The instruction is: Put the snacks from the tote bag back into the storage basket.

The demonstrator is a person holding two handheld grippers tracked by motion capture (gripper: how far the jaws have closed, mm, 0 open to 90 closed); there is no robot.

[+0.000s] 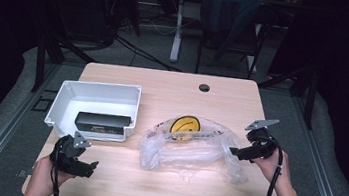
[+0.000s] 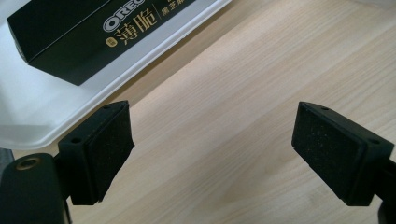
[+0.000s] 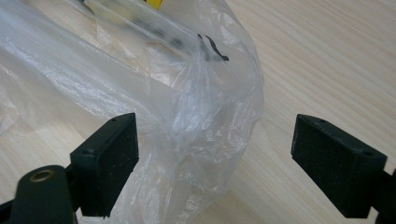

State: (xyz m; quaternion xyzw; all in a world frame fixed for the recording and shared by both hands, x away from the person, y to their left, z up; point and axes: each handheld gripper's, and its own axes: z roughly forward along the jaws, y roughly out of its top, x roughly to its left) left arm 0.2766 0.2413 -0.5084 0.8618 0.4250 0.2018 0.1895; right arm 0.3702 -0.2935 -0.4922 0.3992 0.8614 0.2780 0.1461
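In the middle of the pale wooden worktop (image 1: 173, 90), a crumpled clear plastic bag (image 1: 191, 150) is lying spread out, with a yellow smiley-face print (image 1: 185, 125) showing at its far side. At the bag's right end, the right hand-held gripper (image 1: 232, 153) is hovering with its jaws standing wide; in the right gripper view a fold of the bag (image 3: 196, 130) is sitting between the two black pads (image 3: 119, 161), which are not pressing on it. The left pad is lying close against the plastic and the right pad is standing clear over bare wood. A person's hand (image 1: 275, 166) is holding this gripper, its cable trailing down toward the near edge.

Left of the bag, a white plastic bin (image 1: 69, 97) is resting on the worktop, and a black cookie box (image 1: 102, 123) with white lettering is lying flat inside it near the front wall. The bin and the bag are sitting near each other but apart.

Just in front of the bin, the left hand-held gripper (image 1: 91, 166) is being held low over the wood, its jaws wide apart with nothing between them. In the left gripper view, the bin's rim (image 2: 154, 51) and the box (image 2: 79, 32) are lying just beyond its pads, over bare worktop.
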